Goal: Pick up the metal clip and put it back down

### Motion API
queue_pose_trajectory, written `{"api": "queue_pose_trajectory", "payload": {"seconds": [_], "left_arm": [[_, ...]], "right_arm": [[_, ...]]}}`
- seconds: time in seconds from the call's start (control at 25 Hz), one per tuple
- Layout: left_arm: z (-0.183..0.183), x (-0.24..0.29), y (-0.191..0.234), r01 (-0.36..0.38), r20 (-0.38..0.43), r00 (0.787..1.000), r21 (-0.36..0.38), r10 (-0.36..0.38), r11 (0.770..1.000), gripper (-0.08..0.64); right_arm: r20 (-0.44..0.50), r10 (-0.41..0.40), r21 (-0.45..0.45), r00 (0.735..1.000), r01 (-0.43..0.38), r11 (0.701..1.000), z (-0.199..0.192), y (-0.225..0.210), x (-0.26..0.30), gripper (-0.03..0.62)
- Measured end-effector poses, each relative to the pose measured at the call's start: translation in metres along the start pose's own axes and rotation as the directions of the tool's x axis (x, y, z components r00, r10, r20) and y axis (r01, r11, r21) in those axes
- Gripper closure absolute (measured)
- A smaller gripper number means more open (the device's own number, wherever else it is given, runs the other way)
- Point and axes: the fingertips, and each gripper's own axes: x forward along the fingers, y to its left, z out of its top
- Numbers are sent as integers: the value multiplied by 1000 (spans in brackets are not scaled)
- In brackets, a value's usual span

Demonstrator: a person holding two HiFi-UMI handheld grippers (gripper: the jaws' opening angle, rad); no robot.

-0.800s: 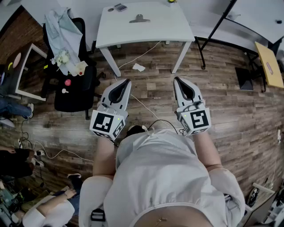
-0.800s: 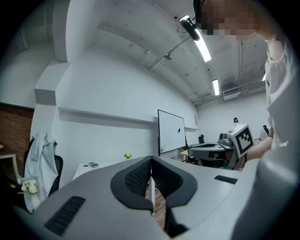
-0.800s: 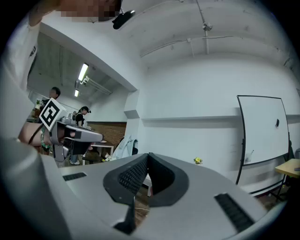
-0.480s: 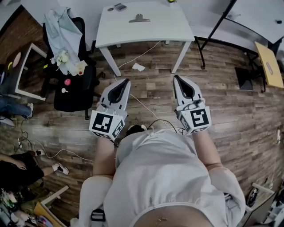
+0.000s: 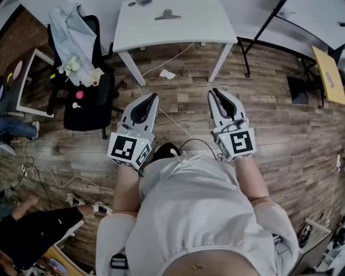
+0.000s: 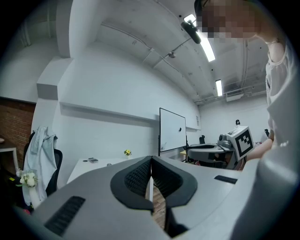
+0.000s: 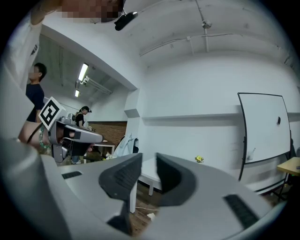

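The metal clip lies on the white desk, well back from its near edge and midway between its sides. Both claws hover level over open plank floor, short of that edge. The left claw is pressed together and empty. The right claw is slightly parted and empty.

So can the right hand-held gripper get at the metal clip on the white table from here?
Probably not yet. The metal clip lies on the white table well ahead of the right hand-held gripper, with wooden floor between. Nothing blocks the way, though, so stepping forward should do it.
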Motion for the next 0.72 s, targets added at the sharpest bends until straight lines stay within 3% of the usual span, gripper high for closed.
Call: {"api": "queue_pose_trajectory", "payload": {"seconds": [0.04,0.08,0.12,0.24,0.4,0.72], "left_arm": [[0,2,2,-3,-3,1000,-5,3,1000,541],[0,4,5,-6,-4,1000,-10,6,1000,541],[0,6,8,-9,-6,1000,-14,8,1000,541],[1,12,18,-16,-9,1000,-17,16,1000,541],[-2,23,44,-29,-15,999,-20,29,999,541],[-10,81,134,-9,-18,1000,-43,8,999,541]], "right_arm": [[-1,9,4,1000,-9,1000,-1,0,4,416],[-5,10,11,1000,-10,1000,-3,-3,9,202],[-13,-3,17,1000,4,1000,-5,-7,14,175],[-30,-53,16,998,53,998,-8,-23,26,158],[-50,-56,37,997,58,998,-14,-31,54,158],[-97,-46,40,994,50,998,-32,-40,155,160]]}}
